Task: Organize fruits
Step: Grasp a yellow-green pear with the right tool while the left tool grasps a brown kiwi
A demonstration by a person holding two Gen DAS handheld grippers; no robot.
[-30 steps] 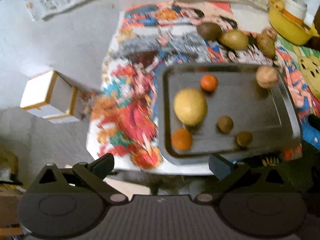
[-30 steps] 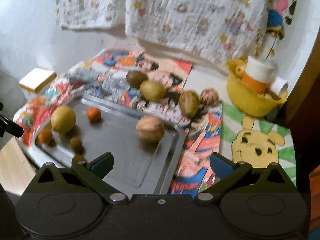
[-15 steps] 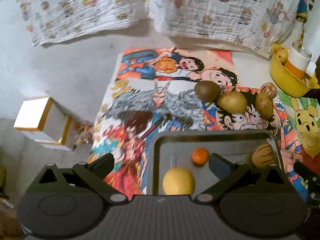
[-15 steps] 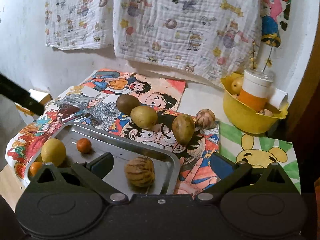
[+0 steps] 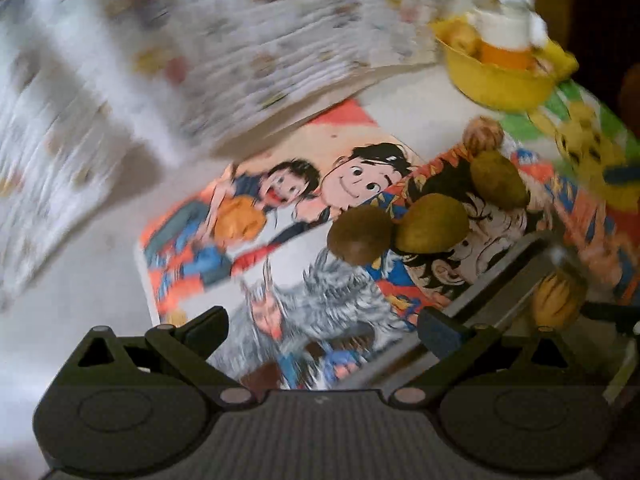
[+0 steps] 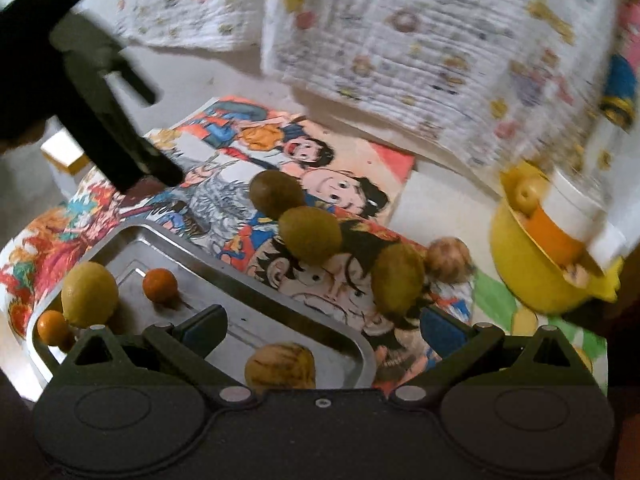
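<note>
A: How many fruits are on the tray (image 6: 120, 240)?

B: I count four: one striped melon (image 6: 280, 364) just ahead of the right hand-held gripper (image 6: 322, 326), one lemon (image 6: 90, 294) and two small oranges (image 6: 160, 286) at its left.

A: And beyond the tray?

B: Three green fruits (image 6: 310, 234) lie in a row on the comic cloth (image 6: 340, 184), then one brown round fruit (image 6: 448, 260), then one yellow bowl (image 6: 520, 272).

A: The hand-held grippers?

B: Both have fingers apart and empty. The left hand-held gripper (image 5: 322, 330) is over the cloth, green fruits ahead at the right.
</note>
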